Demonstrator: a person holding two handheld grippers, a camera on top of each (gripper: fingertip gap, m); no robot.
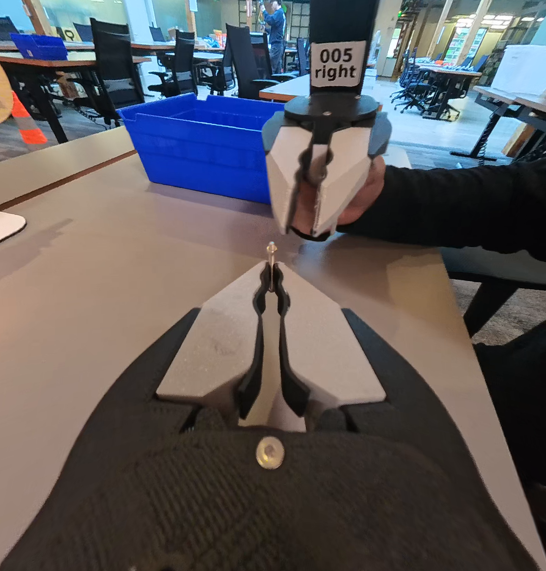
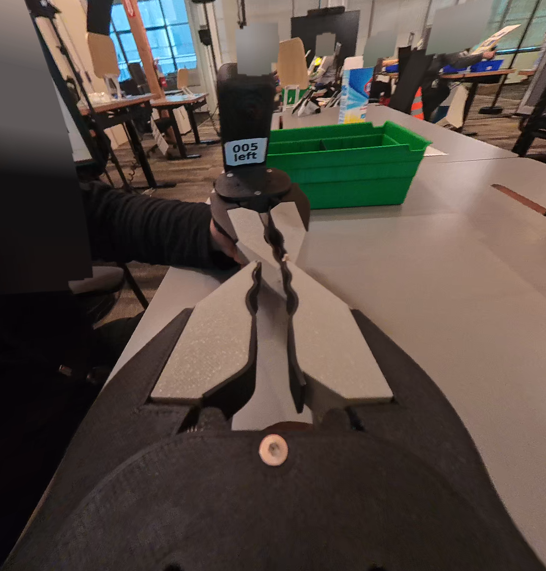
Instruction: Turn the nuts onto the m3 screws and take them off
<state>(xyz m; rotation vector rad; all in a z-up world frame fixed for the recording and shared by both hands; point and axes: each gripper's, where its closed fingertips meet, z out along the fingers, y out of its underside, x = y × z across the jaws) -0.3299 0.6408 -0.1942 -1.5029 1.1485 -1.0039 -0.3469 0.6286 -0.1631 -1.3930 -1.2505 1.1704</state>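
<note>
A: Where's the screw (image 1: pixel 271 261)?

B: Clamped in the left tongs (image 1: pixel 272 268), pinched at the very tips, its free end poking out past them above the grey desk (image 1: pixel 117 278). A small nut-like piece sits at that end, though it's too small to be sure.

A: And the right tongs (image 2: pixel 271 267)?

B: Parted, nothing between them. In the left wrist view they hang just beyond the screw, slightly to its right, not touching it.

A: Anything else near the screw?

B: A blue bin (image 1: pixel 203 148) stands on the desk well behind it. The right wrist view shows a green bin (image 2: pixel 352 167) behind the left tongs.
</note>
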